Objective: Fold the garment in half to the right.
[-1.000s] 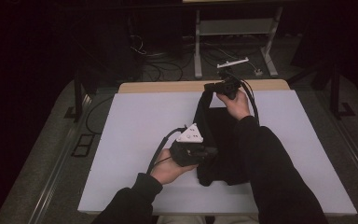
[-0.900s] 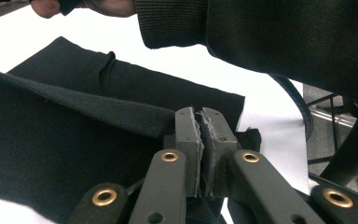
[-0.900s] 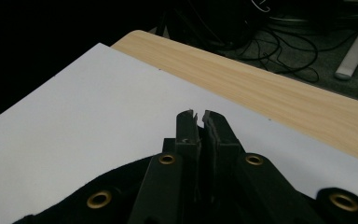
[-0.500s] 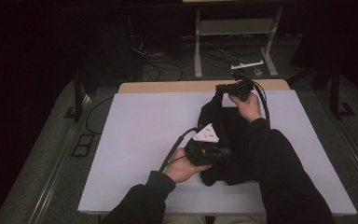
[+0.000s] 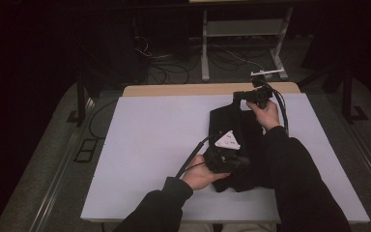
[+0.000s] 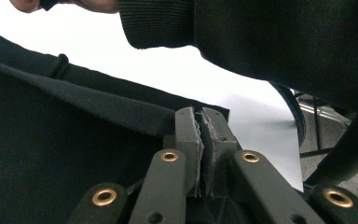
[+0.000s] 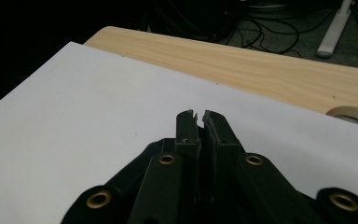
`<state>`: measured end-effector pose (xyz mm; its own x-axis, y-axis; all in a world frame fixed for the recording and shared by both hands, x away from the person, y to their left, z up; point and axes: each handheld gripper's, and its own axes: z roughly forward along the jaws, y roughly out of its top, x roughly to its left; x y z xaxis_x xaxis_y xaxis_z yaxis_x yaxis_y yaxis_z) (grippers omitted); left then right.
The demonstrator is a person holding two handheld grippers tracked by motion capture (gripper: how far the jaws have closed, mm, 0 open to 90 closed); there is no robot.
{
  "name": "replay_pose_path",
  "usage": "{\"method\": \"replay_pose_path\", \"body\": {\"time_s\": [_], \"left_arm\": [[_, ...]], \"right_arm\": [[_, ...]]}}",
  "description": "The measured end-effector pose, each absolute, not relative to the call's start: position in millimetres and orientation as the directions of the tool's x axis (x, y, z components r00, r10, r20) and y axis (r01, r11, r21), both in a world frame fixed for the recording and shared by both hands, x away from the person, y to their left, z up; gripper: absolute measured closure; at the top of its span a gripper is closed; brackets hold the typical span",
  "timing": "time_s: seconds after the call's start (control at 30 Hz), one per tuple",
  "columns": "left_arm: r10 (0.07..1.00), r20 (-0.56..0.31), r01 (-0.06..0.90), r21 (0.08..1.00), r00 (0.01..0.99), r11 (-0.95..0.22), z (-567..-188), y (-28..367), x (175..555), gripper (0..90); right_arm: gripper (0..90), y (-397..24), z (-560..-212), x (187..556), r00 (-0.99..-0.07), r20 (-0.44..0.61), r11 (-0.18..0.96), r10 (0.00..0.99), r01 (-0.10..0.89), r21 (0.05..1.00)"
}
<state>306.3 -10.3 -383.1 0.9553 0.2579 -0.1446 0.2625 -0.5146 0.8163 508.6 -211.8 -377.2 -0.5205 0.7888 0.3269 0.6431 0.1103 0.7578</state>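
1. A white sheet (image 5: 149,145) is spread over a table with a light wooden top (image 5: 183,90)
2. Grey carpeted floor (image 5: 43,159) is seen around the table
3. A white metal stand (image 5: 205,53) and tangled cables (image 5: 164,55) are seen behind
4. The room beyond is left in darkness

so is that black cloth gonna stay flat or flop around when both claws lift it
Likely floppy: the black cloth sags and creases between the left claw and the right claw, both shut on its edges. Its folded hem in the left gripper view looks thick and matte, so it probably won't slip. It seems light, and should drag easily across the white table cover.
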Motion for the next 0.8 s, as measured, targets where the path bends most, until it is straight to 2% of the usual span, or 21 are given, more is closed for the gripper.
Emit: {"method": "replay_pose_path", "body": {"time_s": [0.17, 0.8], "left_arm": [[0.264, -0.158, 0.278, 0.81, 0.951, -0.516, -387.9, -18.4, 307.1, 84.9], [0.256, -0.198, 0.309, 0.787, 0.946, -0.534, -403.9, -49.7, 312.5, 85.0]], "right_arm": [[83.0, -219.8, -383.0, 509.6, -0.506, 0.349, 0.095, 0.788, 0.661, 0.744], [83.0, -243.8, -405.8, 509.4, -0.454, 0.314, 0.107, 0.834, 0.691, 0.715]]}}
